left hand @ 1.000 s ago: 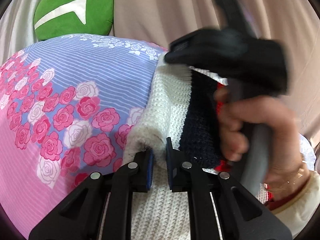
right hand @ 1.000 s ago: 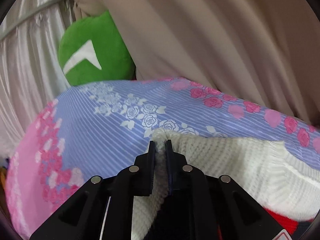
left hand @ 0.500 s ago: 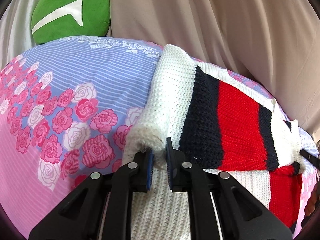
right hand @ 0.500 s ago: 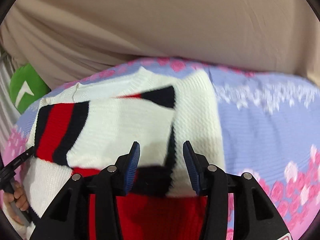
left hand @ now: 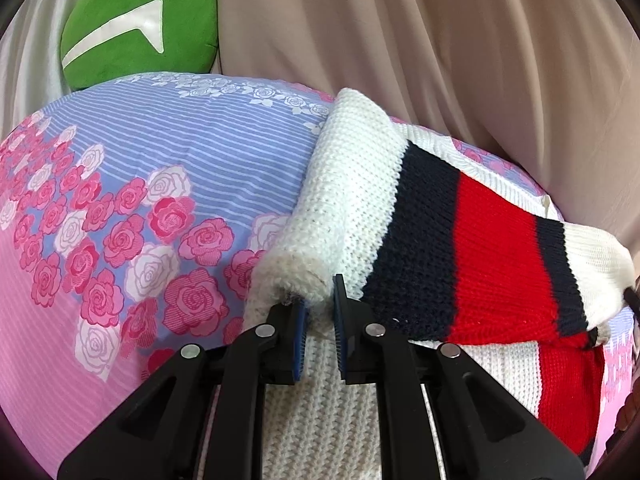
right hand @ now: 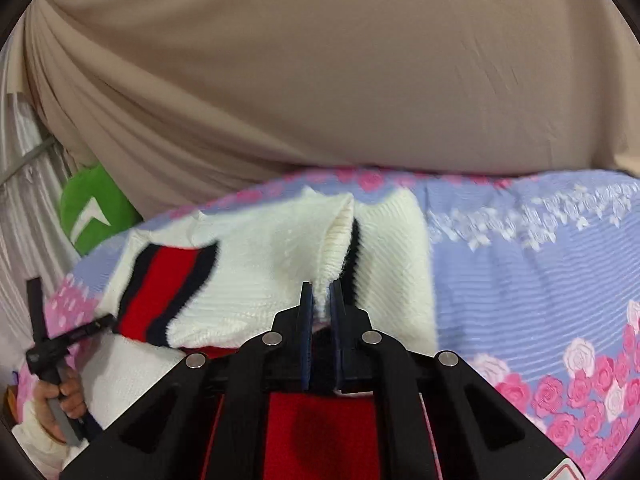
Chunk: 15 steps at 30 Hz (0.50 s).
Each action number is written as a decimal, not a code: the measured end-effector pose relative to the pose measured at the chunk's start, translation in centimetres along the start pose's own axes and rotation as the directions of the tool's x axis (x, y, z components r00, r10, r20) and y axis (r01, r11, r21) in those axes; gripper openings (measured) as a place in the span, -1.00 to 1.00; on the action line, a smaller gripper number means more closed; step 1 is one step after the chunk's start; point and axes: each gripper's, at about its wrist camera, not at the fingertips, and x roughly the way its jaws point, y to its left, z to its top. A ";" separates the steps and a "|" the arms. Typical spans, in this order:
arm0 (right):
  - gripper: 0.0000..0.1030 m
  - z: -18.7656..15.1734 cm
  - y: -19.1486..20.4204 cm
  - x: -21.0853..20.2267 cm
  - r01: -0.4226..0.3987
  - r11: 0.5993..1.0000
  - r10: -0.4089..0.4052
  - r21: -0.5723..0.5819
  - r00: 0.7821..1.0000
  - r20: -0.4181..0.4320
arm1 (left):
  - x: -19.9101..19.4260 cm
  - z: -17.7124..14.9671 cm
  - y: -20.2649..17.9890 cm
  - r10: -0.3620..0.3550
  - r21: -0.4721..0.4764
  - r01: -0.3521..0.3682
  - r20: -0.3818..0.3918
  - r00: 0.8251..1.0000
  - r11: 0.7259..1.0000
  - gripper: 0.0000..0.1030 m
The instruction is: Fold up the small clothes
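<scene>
A small white knit sweater with navy and red stripes [left hand: 472, 248] lies on a floral bedsheet [left hand: 152, 200]. My left gripper [left hand: 318, 320] is shut on a folded white edge of the sweater at its left side. In the right wrist view the sweater [right hand: 256, 268] lies spread with a striped sleeve folded across it. My right gripper [right hand: 320, 304] is shut on a white ribbed cuff of the sweater and lifts it slightly. The left gripper and the hand that holds it show at the far left of the right wrist view [right hand: 60, 360].
A green plush cushion [left hand: 140, 28] leans at the back left of the bed, also in the right wrist view [right hand: 96, 216]. Beige curtain fabric [left hand: 440, 48] hangs behind the bed. The bedsheet stretches to the right [right hand: 540, 280].
My right gripper let go of the sweater's left corner, swung open to the right side, and has now shut on the white cuff. My left gripper kept its hold.
</scene>
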 end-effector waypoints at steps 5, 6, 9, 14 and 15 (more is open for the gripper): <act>-0.86 -2.2 -1.3 4.6 0.061 0.998 -0.058 0.020 0.991 -0.119 | 0.1 0.0 -0.5 0.014 0.016 -0.014 -0.001 1.000 1.000 -0.78; -0.84 -1.9 -1.1 4.5 0.060 0.998 -0.057 0.026 0.991 -0.121 | 0.2 0.0 -0.5 0.015 0.016 -0.015 -0.001 1.000 1.000 -0.77; -0.68 -1.7 -0.7 3.3 0.066 0.997 -0.060 0.050 0.991 -0.117 | 0.1 0.0 -0.3 -0.006 0.007 0.006 0.000 1.000 1.000 -0.74; -0.31 -4.7 -0.4 -6.4 0.093 0.995 -0.091 0.037 0.995 -0.034 | -3.8 -1.5 2.0 -0.093 -0.018 0.093 -0.026 0.995 0.996 -0.37; -0.10 -6.0 -0.7 -8.5 0.105 0.994 -0.104 0.028 0.994 -0.030 | -5.0 -2.1 2.5 -0.108 -0.019 0.107 -0.036 0.993 0.994 -0.17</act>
